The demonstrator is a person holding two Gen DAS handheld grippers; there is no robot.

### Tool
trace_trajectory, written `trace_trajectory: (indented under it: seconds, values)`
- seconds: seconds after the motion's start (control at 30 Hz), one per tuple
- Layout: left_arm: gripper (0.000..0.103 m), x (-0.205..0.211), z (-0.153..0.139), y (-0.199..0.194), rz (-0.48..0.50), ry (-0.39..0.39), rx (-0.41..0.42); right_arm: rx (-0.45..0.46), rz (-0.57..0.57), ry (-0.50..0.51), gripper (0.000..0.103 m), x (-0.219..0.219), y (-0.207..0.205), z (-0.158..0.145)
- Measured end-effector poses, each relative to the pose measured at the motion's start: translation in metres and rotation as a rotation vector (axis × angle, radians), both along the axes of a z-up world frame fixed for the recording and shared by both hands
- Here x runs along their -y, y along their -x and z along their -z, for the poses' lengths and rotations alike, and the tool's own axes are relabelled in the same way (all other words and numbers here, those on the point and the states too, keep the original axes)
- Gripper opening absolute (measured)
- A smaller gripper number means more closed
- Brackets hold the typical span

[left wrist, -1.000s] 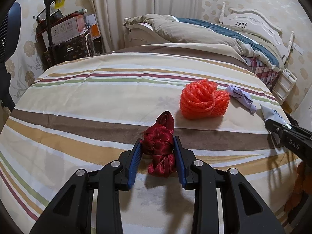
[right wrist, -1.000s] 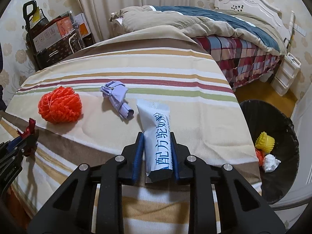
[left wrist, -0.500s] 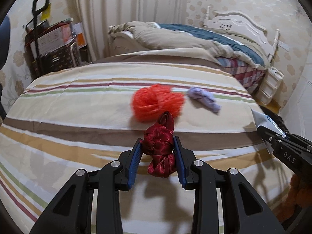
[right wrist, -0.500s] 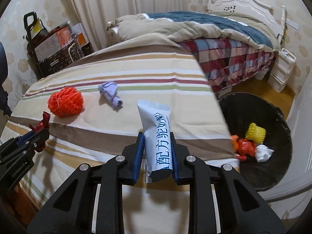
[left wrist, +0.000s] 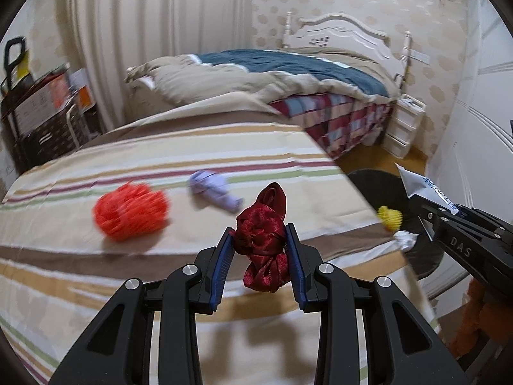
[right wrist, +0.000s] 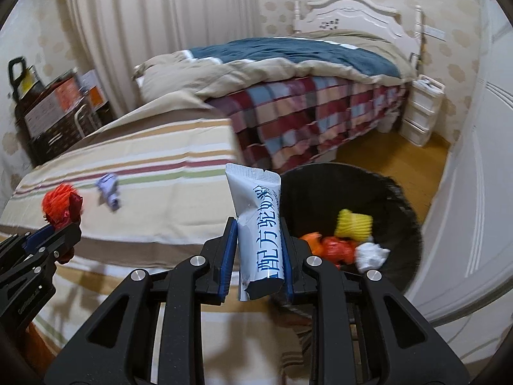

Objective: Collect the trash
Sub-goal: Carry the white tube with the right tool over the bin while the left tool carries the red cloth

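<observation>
My left gripper point(left wrist: 259, 240) is shut on a crumpled dark red cloth scrap point(left wrist: 263, 237) and holds it above the striped table point(left wrist: 160, 295). My right gripper point(right wrist: 258, 237) is shut on a white sachet with blue print point(right wrist: 259, 224), held over the table's right edge beside the black trash bin point(right wrist: 404, 211). The bin holds yellow point(right wrist: 352, 223), orange-red point(right wrist: 333, 248) and white point(right wrist: 372, 255) scraps. An orange net ball point(left wrist: 130, 211) and a lilac wrapper point(left wrist: 214, 191) lie on the table. The right gripper also shows in the left wrist view point(left wrist: 429, 221), and the left gripper in the right wrist view point(right wrist: 69, 224).
A bed point(right wrist: 304, 73) with a plaid cover stands behind the table. A white drawer unit point(right wrist: 423, 112) stands by the bed. A cart of boxes point(left wrist: 41, 109) stands at the back left. A white door point(right wrist: 474, 192) is at the right, close to the bin.
Both grippers have swung right, toward the bin, still holding their items. The bin now fills much more of the right wrist view.
</observation>
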State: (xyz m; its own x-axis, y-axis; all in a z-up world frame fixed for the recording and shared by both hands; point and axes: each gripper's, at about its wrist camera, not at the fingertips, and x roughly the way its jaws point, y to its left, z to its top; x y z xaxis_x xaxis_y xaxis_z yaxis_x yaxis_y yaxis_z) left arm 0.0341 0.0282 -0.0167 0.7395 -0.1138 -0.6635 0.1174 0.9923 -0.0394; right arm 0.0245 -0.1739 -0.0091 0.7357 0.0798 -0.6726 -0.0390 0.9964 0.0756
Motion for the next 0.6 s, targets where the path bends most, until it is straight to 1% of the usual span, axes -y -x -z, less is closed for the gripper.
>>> trace_trajectory:
  seconds: [0.2,0.4,0.6]
  values:
    - [0.034,0.039,-0.007,-0.013,0.061,0.011,0.015,0.01,0.068,-0.005,0.024,0.037,-0.008,0.0]
    - [0.034,0.08,-0.014,-0.029,0.118,0.0,0.048,0.014,0.121,0.0,0.024,0.066,-0.018,0.002]
    - [0.034,0.114,-0.011,-0.045,0.152,-0.019,0.05,0.014,0.159,0.004,0.024,0.087,-0.027,0.005]
